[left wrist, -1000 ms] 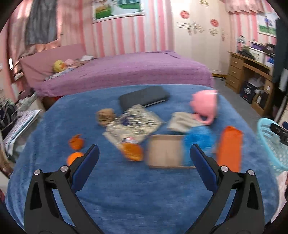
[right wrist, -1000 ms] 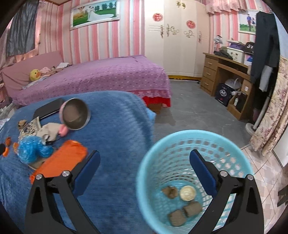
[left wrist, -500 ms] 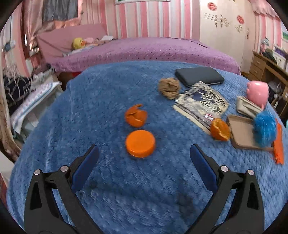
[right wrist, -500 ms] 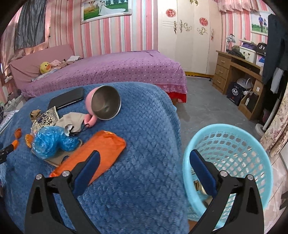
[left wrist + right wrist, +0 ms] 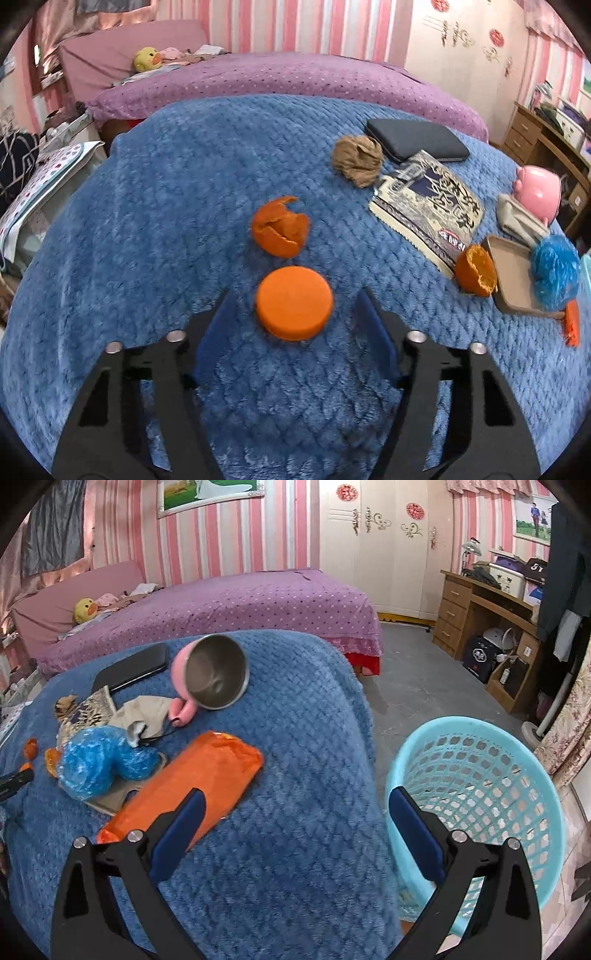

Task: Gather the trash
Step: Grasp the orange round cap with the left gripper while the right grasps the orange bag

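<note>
Orange lid (image 5: 294, 308) between open hand-held gripper (image 5: 293, 314) fingers

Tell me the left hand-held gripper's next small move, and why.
Probably ease the left hand-held gripper forward and shut on the orange disc. Its fingers are open on either side of the disc but not yet touching, and the disc lies flat on the blue blanket.

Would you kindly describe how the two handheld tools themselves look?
Both match: the left tool and right tool have black skeletal frames with triangular cut-outs, silver round bolts near the knuckles, and flat blue pads lining each finger. No cables, markings or sleeves show.
</note>
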`<move>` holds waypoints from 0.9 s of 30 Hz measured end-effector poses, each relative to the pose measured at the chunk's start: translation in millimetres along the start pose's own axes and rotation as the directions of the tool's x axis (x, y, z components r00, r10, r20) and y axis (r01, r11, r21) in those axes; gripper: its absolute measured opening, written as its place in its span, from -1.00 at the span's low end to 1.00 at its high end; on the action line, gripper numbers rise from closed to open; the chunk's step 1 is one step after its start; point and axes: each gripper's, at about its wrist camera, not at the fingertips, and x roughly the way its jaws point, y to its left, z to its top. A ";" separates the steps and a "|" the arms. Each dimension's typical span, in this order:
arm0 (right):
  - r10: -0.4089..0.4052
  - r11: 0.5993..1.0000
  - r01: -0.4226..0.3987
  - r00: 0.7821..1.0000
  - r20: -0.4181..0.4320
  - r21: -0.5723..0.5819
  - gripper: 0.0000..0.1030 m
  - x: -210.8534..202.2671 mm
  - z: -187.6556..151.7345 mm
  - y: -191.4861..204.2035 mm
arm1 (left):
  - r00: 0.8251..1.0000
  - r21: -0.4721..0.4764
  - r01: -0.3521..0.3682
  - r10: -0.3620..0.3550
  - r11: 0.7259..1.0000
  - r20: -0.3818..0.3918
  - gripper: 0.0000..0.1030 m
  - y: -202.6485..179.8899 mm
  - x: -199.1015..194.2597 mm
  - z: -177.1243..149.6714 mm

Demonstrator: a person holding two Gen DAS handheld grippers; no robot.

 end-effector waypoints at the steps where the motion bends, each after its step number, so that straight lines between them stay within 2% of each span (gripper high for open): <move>1: 0.011 1.000 -0.011 1.000 0.001 -0.004 0.89 -0.9 -0.4 3.0 | 1.000 0.006 -0.002 0.002 1.000 0.001 0.10 -1.0 -0.2 0.0; 3: 0.033 0.999 -0.033 0.999 0.004 -0.033 0.89 -3.0 -2.4 14.7 | 1.000 0.017 0.007 -0.008 1.000 0.008 -0.08 -2.8 -1.4 -0.6; 6: 0.056 0.995 -0.056 0.998 -0.002 -0.088 0.89 -4.4 -8.1 33.9 | 1.000 0.015 0.006 -0.007 1.000 0.015 -0.24 -2.1 -3.7 -1.3; 10: 0.103 0.984 -0.105 0.994 -0.022 -0.141 0.89 -6.1 -15.7 57.4 | 1.000 0.005 0.006 -0.006 1.000 0.025 -0.24 0.1 -7.8 -2.9; 20: 0.136 0.972 -0.147 0.988 -0.070 -0.184 0.89 1.3 -22.5 81.1 | 0.999 0.011 -0.002 0.002 1.000 0.046 -0.24 -0.9 -15.7 -5.5; 27: 0.118 0.970 -0.142 0.985 -0.129 -0.198 0.87 17.3 -25.0 90.6 | 0.999 0.001 0.000 0.000 1.000 0.040 -0.24 1.6 -15.1 -4.9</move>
